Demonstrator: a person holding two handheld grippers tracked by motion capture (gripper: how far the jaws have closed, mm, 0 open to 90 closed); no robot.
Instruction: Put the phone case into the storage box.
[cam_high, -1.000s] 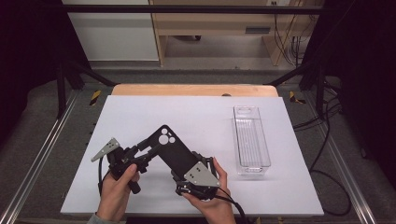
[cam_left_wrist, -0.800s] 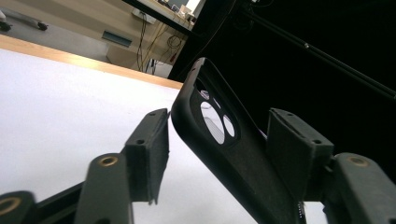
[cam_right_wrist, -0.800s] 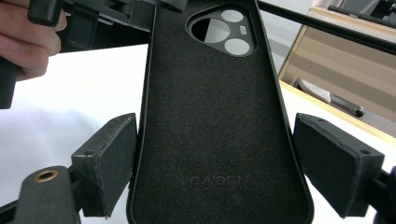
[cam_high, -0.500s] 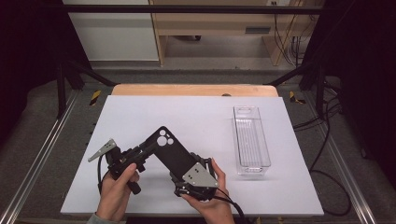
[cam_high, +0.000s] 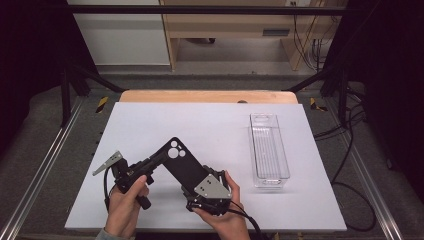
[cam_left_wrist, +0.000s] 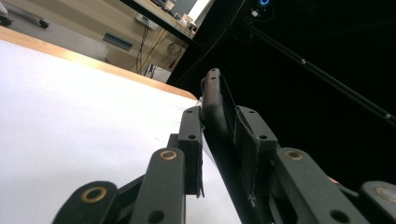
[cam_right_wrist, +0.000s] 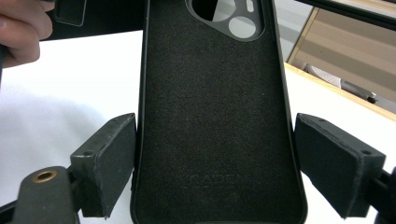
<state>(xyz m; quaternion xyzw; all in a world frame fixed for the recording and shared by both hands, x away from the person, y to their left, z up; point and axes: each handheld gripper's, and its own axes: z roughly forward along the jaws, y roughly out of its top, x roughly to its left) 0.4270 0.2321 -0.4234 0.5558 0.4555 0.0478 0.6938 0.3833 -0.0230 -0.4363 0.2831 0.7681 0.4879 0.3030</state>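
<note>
Phone case (cam_high: 181, 162), black, is held up just above the tabletop near its front edge, w/ camera cutouts pointing away from the person. Right gripper (cam_high: 200, 186) spans its lower end across the width, pads on both long sides. Left gripper (cam_high: 145, 167) has just been closing; its jaws now pinch the case's left rim edge-on, approx. at mid-length. Clear plastic tray (cam_high: 269, 150) sits well apart, by the right edge.

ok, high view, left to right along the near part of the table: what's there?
left tool → black phone case → right tool → clear plastic tray, which stands apart at the right.
</note>
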